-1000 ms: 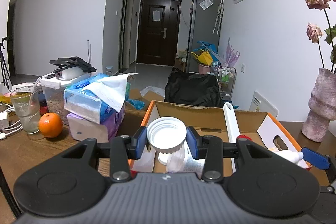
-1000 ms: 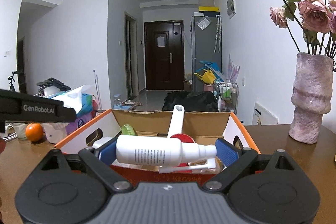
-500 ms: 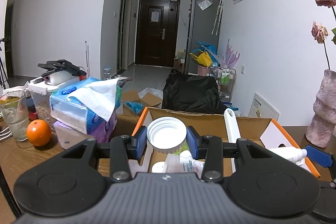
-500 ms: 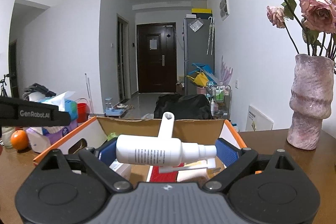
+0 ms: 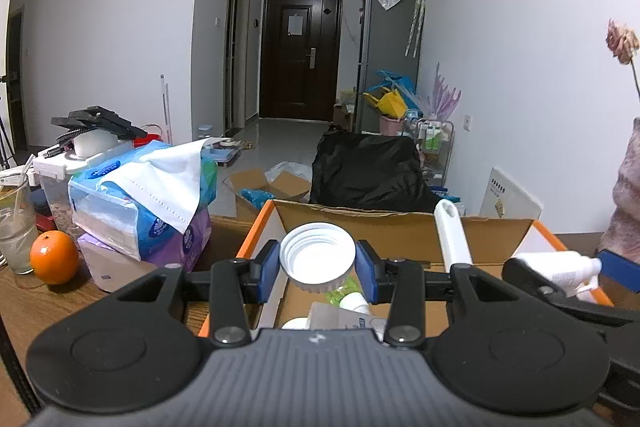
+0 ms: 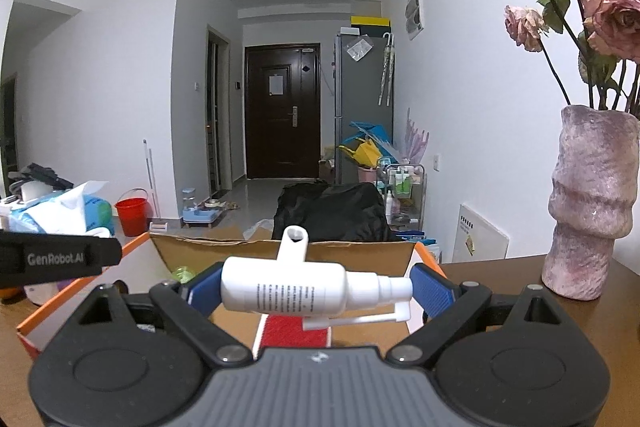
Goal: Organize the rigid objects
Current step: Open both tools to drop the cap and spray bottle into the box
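Observation:
An open cardboard box (image 5: 404, 227) with orange edges stands on the wooden table and holds several items, among them a white upright handle (image 5: 450, 235). My left gripper (image 5: 318, 265) is shut on a white screw lid (image 5: 317, 254), held over the box's left half. In the right wrist view my right gripper (image 6: 312, 293) is shut on a white spray bottle (image 6: 296, 287) lying crosswise, nozzle to the right, above the box (image 6: 280, 253). The bottle (image 5: 560, 267) and a blue right pad also show at the right of the left wrist view.
Left of the box lie tissue packs (image 5: 148, 203), an orange (image 5: 54, 257), a glass (image 5: 14, 223) and a plastic container (image 5: 60, 171). A pink vase (image 6: 592, 203) with dried roses stands on the table at the right. Beyond the table are a black bag (image 5: 368, 171) and a hallway.
Both grippers have moved forward over the box, which now looks nearer and lower in both views. The lid and the spray bottle stay gripped as before.

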A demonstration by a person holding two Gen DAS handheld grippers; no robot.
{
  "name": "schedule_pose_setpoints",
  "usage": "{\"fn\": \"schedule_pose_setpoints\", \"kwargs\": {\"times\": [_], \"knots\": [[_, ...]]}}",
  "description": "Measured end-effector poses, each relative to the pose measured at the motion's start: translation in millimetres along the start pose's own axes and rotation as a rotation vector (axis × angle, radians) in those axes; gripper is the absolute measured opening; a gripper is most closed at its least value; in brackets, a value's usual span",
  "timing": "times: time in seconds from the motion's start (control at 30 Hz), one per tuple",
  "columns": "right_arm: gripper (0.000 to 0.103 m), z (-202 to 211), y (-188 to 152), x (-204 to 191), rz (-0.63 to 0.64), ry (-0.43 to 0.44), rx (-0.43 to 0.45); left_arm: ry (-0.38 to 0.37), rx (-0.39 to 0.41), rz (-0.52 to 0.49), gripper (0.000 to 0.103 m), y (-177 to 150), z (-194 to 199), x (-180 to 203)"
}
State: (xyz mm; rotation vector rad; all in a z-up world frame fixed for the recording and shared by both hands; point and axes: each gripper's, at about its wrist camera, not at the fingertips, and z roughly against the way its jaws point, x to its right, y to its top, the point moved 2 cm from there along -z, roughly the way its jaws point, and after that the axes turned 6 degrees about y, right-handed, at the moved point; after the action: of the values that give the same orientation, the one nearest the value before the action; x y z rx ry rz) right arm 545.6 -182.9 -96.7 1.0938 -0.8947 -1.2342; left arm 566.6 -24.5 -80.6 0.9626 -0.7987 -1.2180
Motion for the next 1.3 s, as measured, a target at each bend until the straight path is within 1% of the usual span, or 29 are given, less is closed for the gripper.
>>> {"fn": "schedule_pose_setpoints", "kwargs": {"times": [0.33,0.57,0.8,1.0,1.07,1.1,1.13,1.2,1.27,1.3], "knots": [[0.096,-19.2,0.0,7.4,-0.002,-0.035,-0.016,0.018,-0.015,-0.023,0.042,-2.5,-22.8,9.2],[0.096,-27.1,0.5,11.2,0.003,-0.058,-0.017,0.026,-0.018,-0.037,0.042,-4.3,-30.5,14.9],[0.096,-27.7,-0.2,11.3,0.008,-0.056,-0.023,0.012,-0.018,-0.043,0.042,-4.4,-32.5,16.0],[0.096,-28.5,-0.3,11.8,0.006,-0.052,-0.034,0.021,-0.022,-0.056,0.042,-4.8,-34.7,16.0],[0.096,-29.5,-0.1,12.8,0.003,-0.047,-0.047,0.026,-0.021,-0.059,0.05,-5.3,-34.9,15.6],[0.096,-30.3,0.0,13.2,0.001,-0.043,-0.055,0.025,-0.022,-0.055,0.059,-5.5,-34.6,15.1],[0.096,-31.2,0.2,14.1,-0.002,-0.039,-0.063,0.031,-0.019,-0.052,0.074,-5.4,-34.0,14.4],[0.096,-31.1,-0.4,14.2,-0.005,-0.036,-0.07,0.051,-0.004,-0.045,0.09,-4.9,-32.2,13.6],[0.098,-30.0,0.3,15.2,-0.01,-0.038,-0.069,0.064,0.006,-0.047,0.093,-4.1,-30.8,13.2],[0.101,-29.3,0.7,15.8,-0.014,-0.035,-0.069,0.064,0.004,-0.043,0.101,-4.0,-30.9,12.6]]}}
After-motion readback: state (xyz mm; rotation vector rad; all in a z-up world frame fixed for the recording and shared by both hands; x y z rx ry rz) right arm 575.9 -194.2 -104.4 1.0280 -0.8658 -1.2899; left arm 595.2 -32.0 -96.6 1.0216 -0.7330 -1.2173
